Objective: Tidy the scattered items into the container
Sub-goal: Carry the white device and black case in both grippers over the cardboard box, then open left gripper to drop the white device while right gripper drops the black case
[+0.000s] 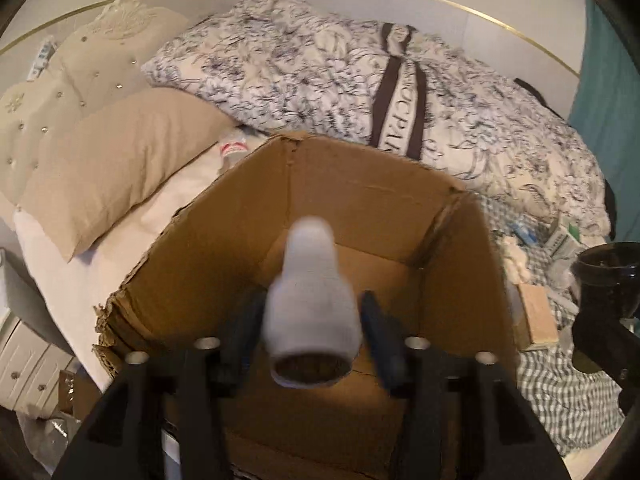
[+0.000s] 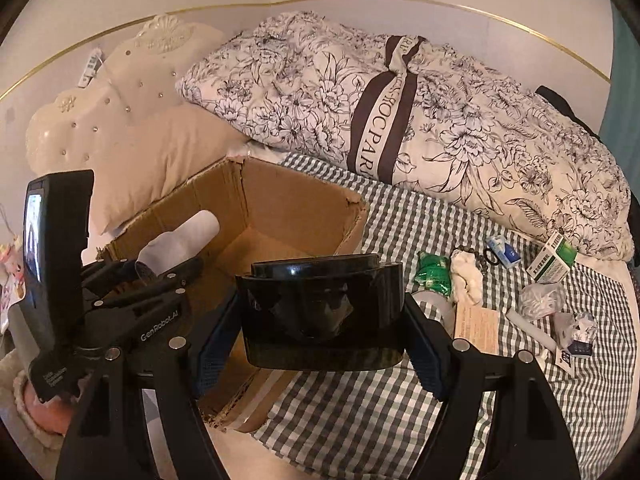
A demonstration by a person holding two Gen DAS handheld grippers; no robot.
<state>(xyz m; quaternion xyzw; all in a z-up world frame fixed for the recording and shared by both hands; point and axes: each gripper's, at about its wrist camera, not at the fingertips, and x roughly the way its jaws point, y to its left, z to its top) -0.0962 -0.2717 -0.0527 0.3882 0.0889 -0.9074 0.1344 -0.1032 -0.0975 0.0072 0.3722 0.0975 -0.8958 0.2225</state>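
Left wrist view: left gripper (image 1: 312,320) is held over the open cardboard box (image 1: 224,240), jaws spread. A white bottle (image 1: 312,304), blurred, is seen between the fingers with a gap on each side; the pads are not pressing on it. Its open bottom faces the camera, its narrow end points into the box.

Right wrist view: right gripper (image 2: 320,320) is clamped on a glossy black container (image 2: 320,312), blue pads against both of its ends. It is held near the box's right wall, over the green checked sheet (image 2: 360,408).

The box sits on the bed, beige pillow (image 2: 160,160) to its far left, floral duvet (image 2: 460,128) at the far side. Scattered items lie on the sheet to the right: green packet (image 2: 433,276), white cloth wad (image 2: 468,276), blue-white small box (image 2: 505,251), green-white medicine box (image 2: 554,258), crumpled clear bag (image 2: 538,300), paper sheet (image 2: 478,326).
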